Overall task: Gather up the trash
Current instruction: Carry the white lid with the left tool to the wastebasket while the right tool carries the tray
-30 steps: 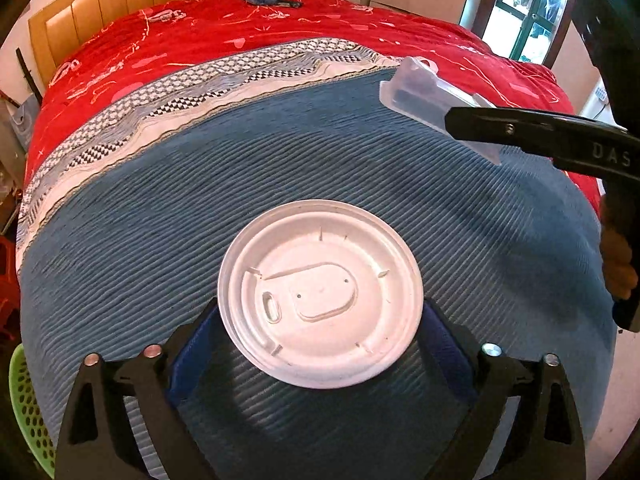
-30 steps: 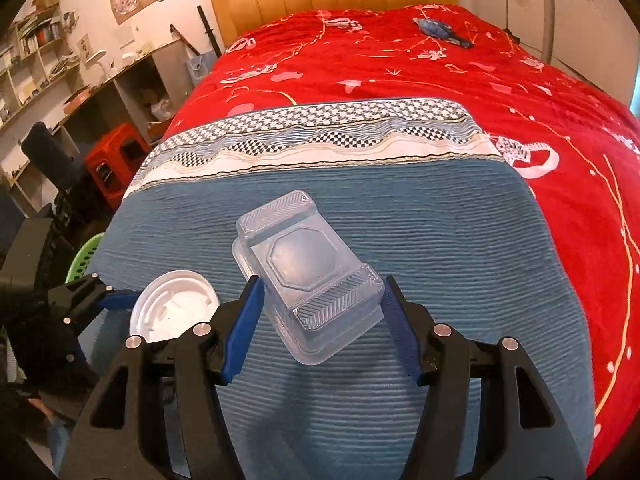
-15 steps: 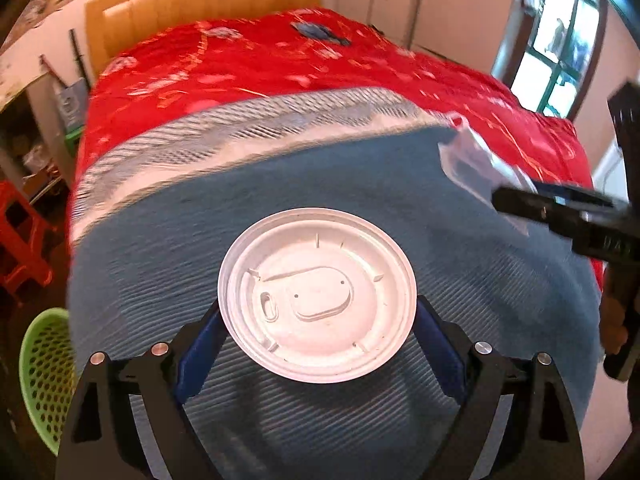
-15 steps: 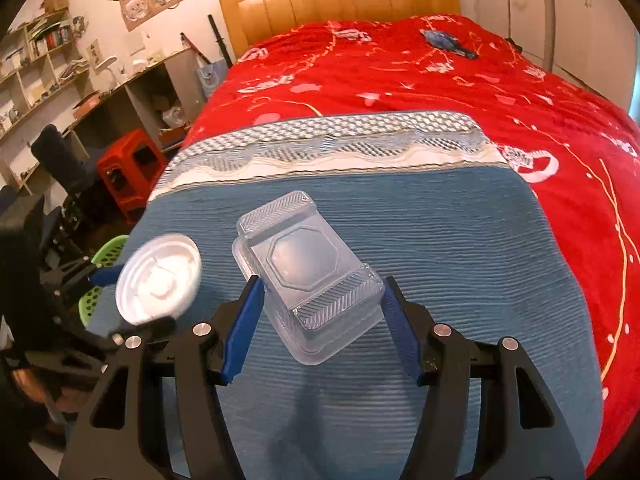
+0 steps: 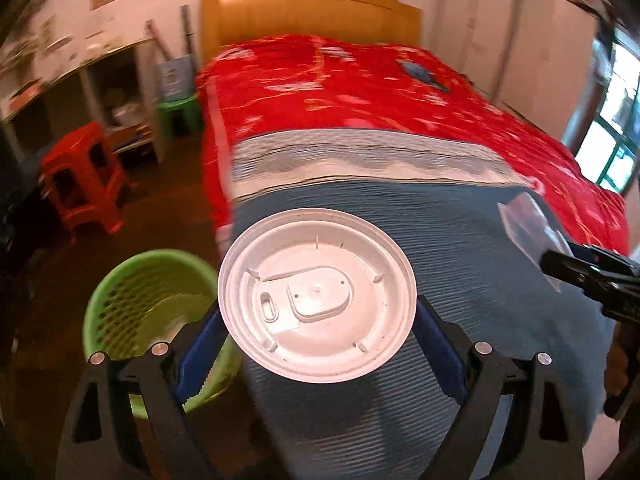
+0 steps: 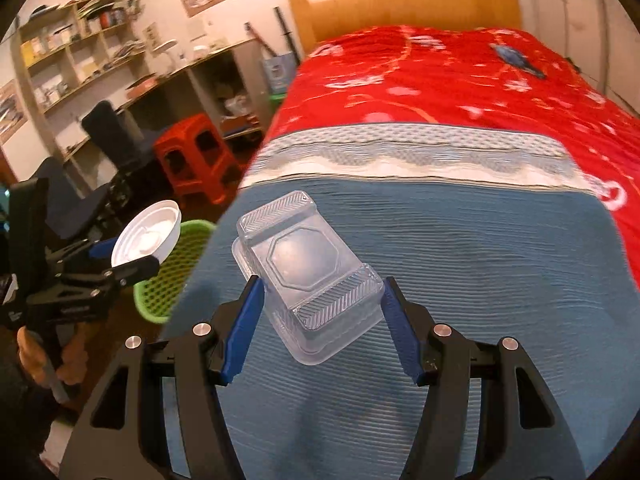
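My left gripper (image 5: 318, 336) is shut on a round white plastic lid (image 5: 316, 294), held flat above the bed's left corner. Just left of it on the floor stands a green perforated basket (image 5: 148, 316). From the right wrist view the same lid (image 6: 146, 236) hangs over the basket (image 6: 172, 276). My right gripper (image 6: 322, 320) is shut on a clear plastic food container (image 6: 308, 272), held tilted over the blue blanket (image 6: 460, 272). The container (image 5: 528, 224) and the right gripper's black finger show at the right edge of the left wrist view.
The bed has a red cover (image 5: 360, 88), a wooden headboard (image 6: 400, 4) and a small blue object (image 6: 516, 60) near the pillows end. Left of the bed are a red stool (image 6: 196, 152), a green stool (image 5: 178, 114), shelves (image 6: 80, 48) and a dark chair (image 6: 80, 184).
Both grippers have swung left towards the bed's left edge with their loads. The green basket now sits right beside the lid in the left wrist view; the floor and stools have come into sight.
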`<state>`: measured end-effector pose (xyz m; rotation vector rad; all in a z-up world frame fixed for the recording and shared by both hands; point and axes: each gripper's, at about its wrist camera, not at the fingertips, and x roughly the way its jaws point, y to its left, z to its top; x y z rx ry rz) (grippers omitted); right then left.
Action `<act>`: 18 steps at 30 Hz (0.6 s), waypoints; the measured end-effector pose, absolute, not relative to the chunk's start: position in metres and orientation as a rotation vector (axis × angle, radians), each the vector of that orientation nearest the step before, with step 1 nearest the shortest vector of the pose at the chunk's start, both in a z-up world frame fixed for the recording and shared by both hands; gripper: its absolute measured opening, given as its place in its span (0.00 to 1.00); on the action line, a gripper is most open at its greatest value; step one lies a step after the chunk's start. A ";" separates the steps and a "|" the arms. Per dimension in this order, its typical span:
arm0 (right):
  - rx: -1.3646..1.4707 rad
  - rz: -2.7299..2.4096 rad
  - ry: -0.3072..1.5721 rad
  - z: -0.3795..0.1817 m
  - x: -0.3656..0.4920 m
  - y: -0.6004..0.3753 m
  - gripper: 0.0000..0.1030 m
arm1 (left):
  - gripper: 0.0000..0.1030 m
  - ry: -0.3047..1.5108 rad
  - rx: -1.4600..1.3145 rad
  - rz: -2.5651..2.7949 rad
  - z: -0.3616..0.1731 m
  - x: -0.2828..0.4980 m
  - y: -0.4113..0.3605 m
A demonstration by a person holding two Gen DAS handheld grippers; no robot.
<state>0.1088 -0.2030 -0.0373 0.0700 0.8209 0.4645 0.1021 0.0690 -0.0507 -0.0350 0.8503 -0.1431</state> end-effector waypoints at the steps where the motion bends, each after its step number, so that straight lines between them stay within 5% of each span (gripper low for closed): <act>1: 0.064 0.483 0.825 -0.038 0.110 -0.191 0.58 | 0.84 0.852 -0.044 -0.124 -0.052 0.100 0.081; 18: 0.030 0.635 0.925 -0.060 0.124 -0.057 0.59 | 0.84 0.959 -0.174 0.117 -0.114 0.112 0.221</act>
